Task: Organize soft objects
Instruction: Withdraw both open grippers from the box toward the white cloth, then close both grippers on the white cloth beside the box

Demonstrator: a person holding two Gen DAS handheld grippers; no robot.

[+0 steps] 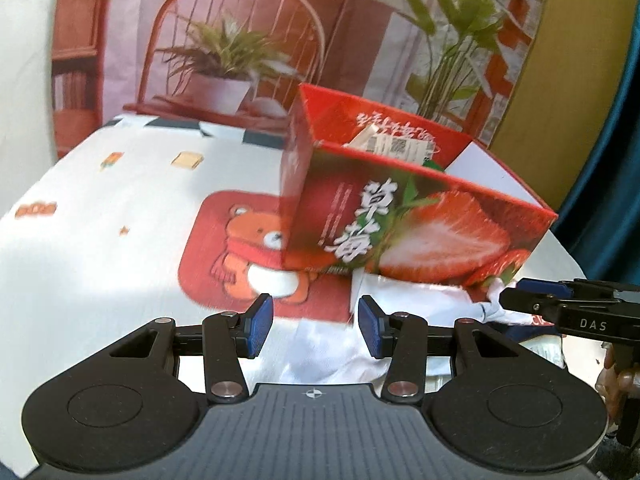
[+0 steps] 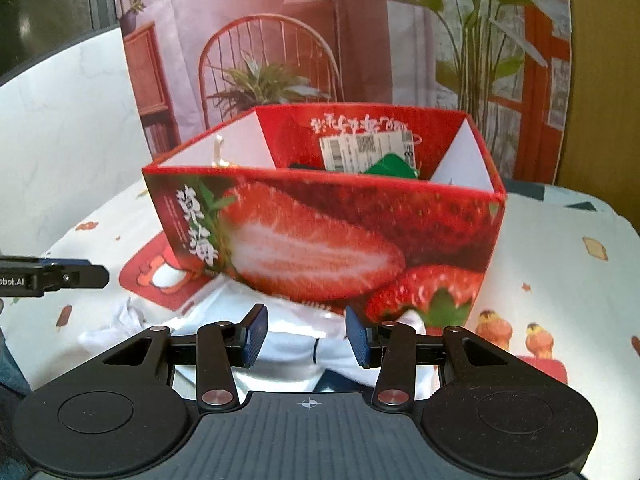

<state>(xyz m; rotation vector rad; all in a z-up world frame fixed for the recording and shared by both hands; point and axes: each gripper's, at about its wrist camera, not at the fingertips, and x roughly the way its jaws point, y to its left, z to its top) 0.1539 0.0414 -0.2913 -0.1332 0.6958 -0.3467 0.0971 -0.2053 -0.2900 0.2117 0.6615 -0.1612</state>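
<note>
Nearest to us lay the crumpled white cloth garment (image 2: 288, 344), spread flat on the desk's white printed tablecloth (image 1: 100, 216) right under both tools. Our right tool (image 2: 306, 336) hung just above its middle, blue pads apart with nothing between them; our left tool (image 1: 316, 326) hovered over the garment's left part, its pads likewise apart and empty. In the left wrist view the right tool's black tip (image 1: 520, 300) came in from the right, low over the bunched end of the cloth, so we judged the right hand the nearer to the bulk of it. The garment seemed to stretch left to right across both tools, which suited a two-handed lift, one tool to each side.

Just beyond, touching or overlapping the cloth's far edge, stood the open red cardboard box printed with strawberries (image 2: 320, 240), its near wall rising straight ahead of us. That rim was the edge we would have to clear. Inside we saw a white barcode label (image 2: 368, 148) and something green (image 2: 394, 166). Open tablecloth lay left and right of the box; behind it hung a printed backdrop (image 1: 240, 40).
</note>
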